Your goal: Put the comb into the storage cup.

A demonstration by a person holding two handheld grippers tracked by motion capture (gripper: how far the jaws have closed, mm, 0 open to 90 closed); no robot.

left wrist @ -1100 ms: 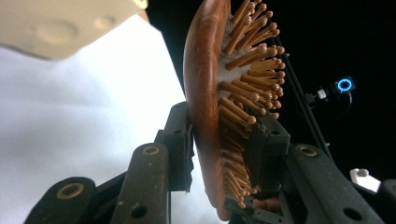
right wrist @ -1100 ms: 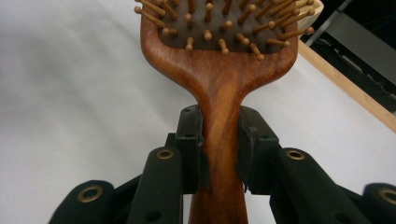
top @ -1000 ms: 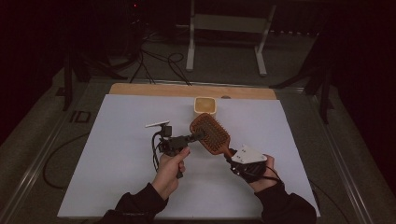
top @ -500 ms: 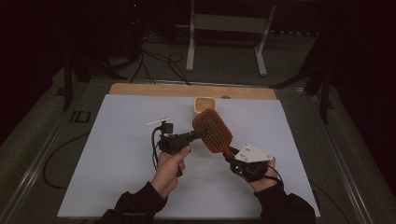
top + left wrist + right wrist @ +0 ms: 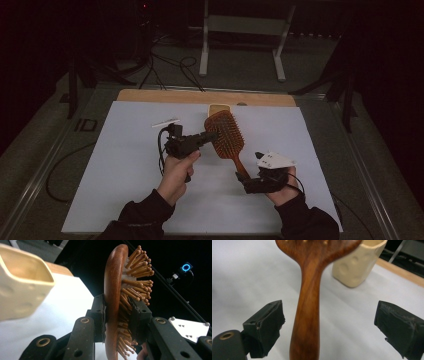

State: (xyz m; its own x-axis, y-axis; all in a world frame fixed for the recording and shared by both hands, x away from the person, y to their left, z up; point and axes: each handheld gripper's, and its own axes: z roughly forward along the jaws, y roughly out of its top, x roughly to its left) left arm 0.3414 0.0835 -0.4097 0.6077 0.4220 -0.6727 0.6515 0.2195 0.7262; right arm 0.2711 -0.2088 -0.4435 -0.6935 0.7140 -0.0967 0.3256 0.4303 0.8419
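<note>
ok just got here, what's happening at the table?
A person holds a gripper in each hand over the white table. The left gripper is shut on the head of a wooden hairbrush, one jaw on its back and one in the bristles, holding it off the table. The right gripper is open, jaws on either side of the brush handle without touching it. A cream cup stands beyond, at the table's far edge.

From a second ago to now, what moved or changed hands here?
The right gripper drew back down the brown wooden paddle hairbrush; its fingers now stand open, clear of the handle. The left gripper stays clamped on the brush head, which sits slightly higher. The cream square cup and white stick kept their places.
</note>
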